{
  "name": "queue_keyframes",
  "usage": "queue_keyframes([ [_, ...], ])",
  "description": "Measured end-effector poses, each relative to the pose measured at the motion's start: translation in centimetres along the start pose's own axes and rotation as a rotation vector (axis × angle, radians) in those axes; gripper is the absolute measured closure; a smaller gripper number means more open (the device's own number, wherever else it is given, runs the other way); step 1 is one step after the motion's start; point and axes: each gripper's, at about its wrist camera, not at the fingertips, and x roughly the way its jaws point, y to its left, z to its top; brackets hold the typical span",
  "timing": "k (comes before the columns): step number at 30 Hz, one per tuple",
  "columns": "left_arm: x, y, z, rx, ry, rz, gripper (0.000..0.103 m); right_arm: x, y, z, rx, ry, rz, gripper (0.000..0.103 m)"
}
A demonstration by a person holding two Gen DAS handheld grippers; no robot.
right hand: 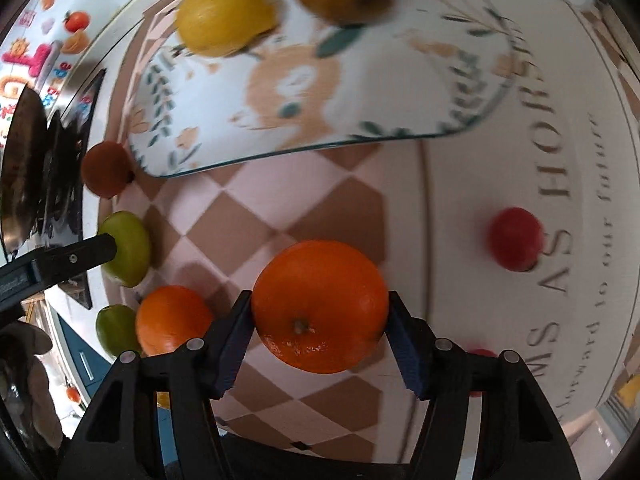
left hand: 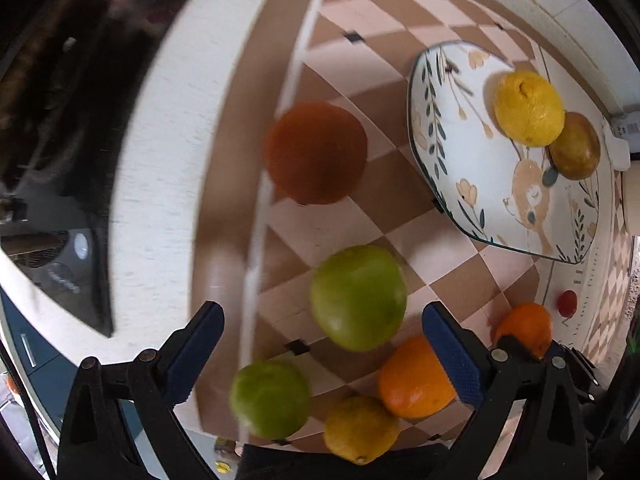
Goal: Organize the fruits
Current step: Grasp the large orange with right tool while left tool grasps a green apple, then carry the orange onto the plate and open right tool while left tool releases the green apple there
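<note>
Pinching an orange [right hand: 320, 306] in right jaws, plate [right hand: 400, 92] straight ahead; left jaws spread, green fruit [left hand: 358, 298] between.

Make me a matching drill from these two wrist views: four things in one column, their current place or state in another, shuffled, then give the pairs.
Things
1. bright yellow lemon
2. large orange
3. left gripper
4. big green fruit

Places or states
A. on the checkered cloth, just ahead of the open fingers
B. lying on the patterned plate
C. open, holding nothing
D. clamped in the right gripper

Pairs: 1-B, 2-D, 3-C, 4-A
</note>
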Motion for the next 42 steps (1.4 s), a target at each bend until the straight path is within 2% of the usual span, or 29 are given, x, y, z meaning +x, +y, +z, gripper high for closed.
queue_keyframes([
  [2,0.7,0.0,0.2,-0.006,0.011,-0.029,0.008,0.1,-0.5,0.0,0.014,0.004,0.023,0.037],
  [4,1.5,-0.1,0.3,-0.007,0.028,-0.042,0.034,-0.1,-0.9,0.0,0.013,0.005,0.023,0.036],
  [6,1.9,-0.1,0.4,-0.007,0.031,-0.085,0.043,-0.1,-1.0,0.1,0.022,0.007,0.024,0.036],
  [8,1.7,-0.6,0.1,0.010,0.011,-0.091,0.051,0.1,-1.0,0.1,0.028,0.022,0.027,0.036],
  [10,1.6,-1.3,-0.2,0.031,0.000,-0.054,0.051,-0.3,-1.2,0.1,0.032,0.027,0.034,0.034],
  [12,1.6,-1.4,-0.6,0.046,-0.004,-0.050,0.051,-1.2,-1.3,0.1,0.019,0.014,0.026,0.029],
  [18,1.7,-1.8,-1.1,0.041,-0.030,-0.058,0.051,-1.5,-0.6,0.4,-0.027,0.005,-0.018,0.028],
  [23,0.9,-2.1,0.4,0.062,-0.036,-0.036,0.051,-0.9,0.2,0.3,-0.074,-0.009,-0.073,0.036],
  [28,0.3,-2.5,-0.2,0.058,-0.053,-0.035,0.051,-1.5,0.1,-0.1,-0.062,-0.020,-0.048,0.037],
  [32,-2.3,-2.5,-0.2,0.059,-0.098,-0.084,0.051,-3.6,0.3,0.3,-0.052,-0.061,-0.005,0.037],
  [38,-7.8,-5.1,2.9,0.102,-0.181,-0.152,0.051,-6.2,1.3,4.1,-0.059,-0.131,0.022,0.037],
  [42,-8.1,-6.2,7.3,0.115,-0.192,-0.118,0.051,-5.7,1.9,7.8,-0.063,-0.149,-0.005,0.037],
])
